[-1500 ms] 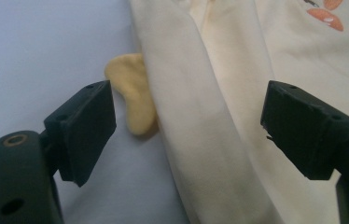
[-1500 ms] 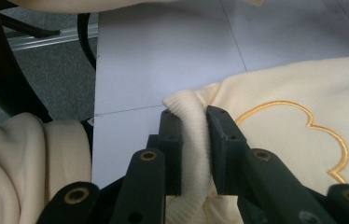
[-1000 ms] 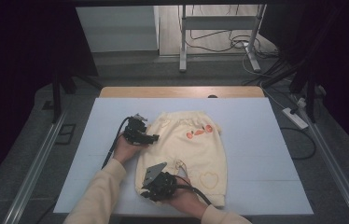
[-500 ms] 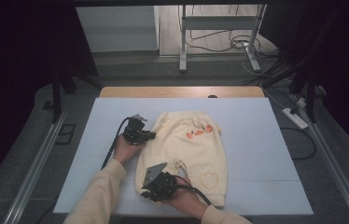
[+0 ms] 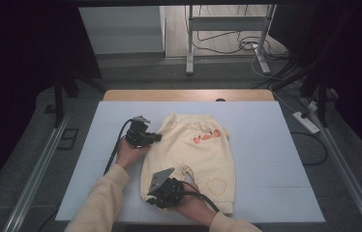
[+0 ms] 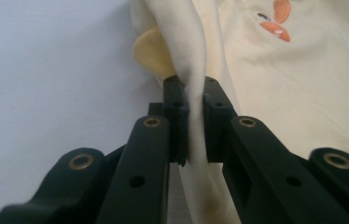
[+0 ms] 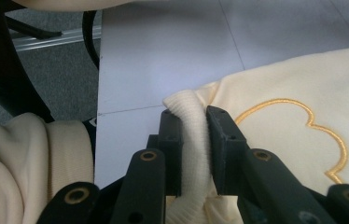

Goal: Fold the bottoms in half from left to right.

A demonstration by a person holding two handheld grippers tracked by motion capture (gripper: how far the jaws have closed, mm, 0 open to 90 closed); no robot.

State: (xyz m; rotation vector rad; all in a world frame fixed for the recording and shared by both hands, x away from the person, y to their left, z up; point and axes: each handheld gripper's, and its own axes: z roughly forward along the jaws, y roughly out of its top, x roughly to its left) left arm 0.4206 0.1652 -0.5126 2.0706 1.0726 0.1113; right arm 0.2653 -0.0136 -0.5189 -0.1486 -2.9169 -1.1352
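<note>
Cream sweatshirt (image 5: pixel 196 157) lies flat on the pale blue table (image 5: pixel 276 145), collar end toward the far edge, ribbed hem near the person, with orange fruit prints (image 5: pixel 206 136) on the chest and an outlined heart (image 5: pixel 216 185) lower down. The left hand-held gripper (image 5: pixel 156 138) sits at the garment's left edge by the sleeve; its jaws have just been closing, and in the left gripper view they are clamped on a standing fold of the cream cloth (image 6: pixel 193 116). The right hand-held gripper (image 5: pixel 151 199) is at the near left corner, and the right gripper view shows its jaws pinched on the thick ribbed hem (image 7: pixel 192 135).

With both points along the left side gripped, the step in hand looks like a fold or drag of that side across the body. To do it well, I would judge that both hands should lift together, just enough to clear the table, so the edge between them stays taut and straight without sagging. Moving one hand ahead of the other would skew the fold line. The left grip holds only a thin ridge of fabric, so a sharp tug could slip it out; a slow, even carry is safer. The sleeve near the left jaws may trail underneath and bunch, so it is worth watching that it lies flat before setting down.
</note>
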